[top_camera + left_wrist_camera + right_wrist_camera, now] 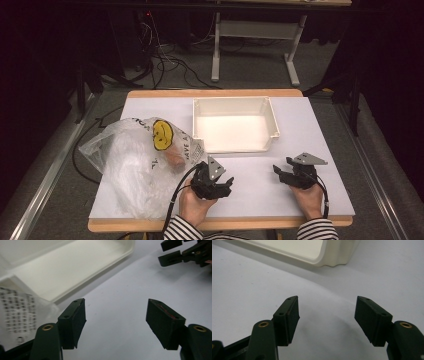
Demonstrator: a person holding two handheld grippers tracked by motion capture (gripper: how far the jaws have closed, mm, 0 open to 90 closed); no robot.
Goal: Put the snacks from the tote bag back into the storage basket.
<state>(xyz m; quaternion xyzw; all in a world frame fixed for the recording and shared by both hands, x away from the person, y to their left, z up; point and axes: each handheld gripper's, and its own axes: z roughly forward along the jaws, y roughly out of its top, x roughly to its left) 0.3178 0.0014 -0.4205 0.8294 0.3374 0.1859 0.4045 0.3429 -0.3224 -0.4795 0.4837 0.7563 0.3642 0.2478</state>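
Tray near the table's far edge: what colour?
Plain cream-white tray, no pattern, nothing visible inside. Shows best in the high view.

A dim room: grey floor (pixel 250 70) (cables (pixel 170 60) trailing), a white-legged desk (pixel 260 30) beyond the table (pixel 320 165).

A wooden-edged worktop (pixel 150 93) covered by a flat white sheet carries two things. A shallow, cream-white rectangular plastic tray (pixel 273 120) sits at the far middle, its open top showing a bare floor inside. To the left lies a crumpled clear plastic bag (pixel 125 165) printed with a yellow smiley face and dark lettering; it spills over the worktop's left edge, and its right side ends just beside the tray's near left corner.
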